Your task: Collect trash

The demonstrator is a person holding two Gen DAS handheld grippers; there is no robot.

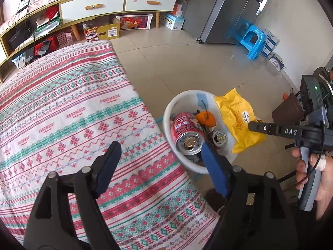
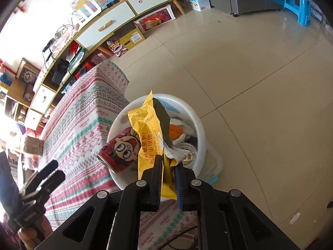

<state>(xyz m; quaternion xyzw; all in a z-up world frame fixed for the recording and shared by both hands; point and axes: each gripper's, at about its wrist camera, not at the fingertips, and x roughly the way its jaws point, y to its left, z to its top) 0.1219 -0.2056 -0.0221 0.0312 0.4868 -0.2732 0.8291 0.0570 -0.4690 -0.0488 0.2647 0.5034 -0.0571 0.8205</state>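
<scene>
My right gripper [image 2: 168, 164] is clamped on the yellow wrapper [image 2: 147, 133] above the bin [image 2: 199, 129], red can [image 2: 122, 148] at nine o'clock; "DAS" shows. Left gripper [image 1: 160, 156] jaws apart, empty.

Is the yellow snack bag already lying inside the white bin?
No, the right gripper is pinching the yellow snack bag above the white bin.

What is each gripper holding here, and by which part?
The right gripper pinches the yellow snack wrapper by its lower end, over the white bin. The left gripper is open and holds nothing.
</scene>
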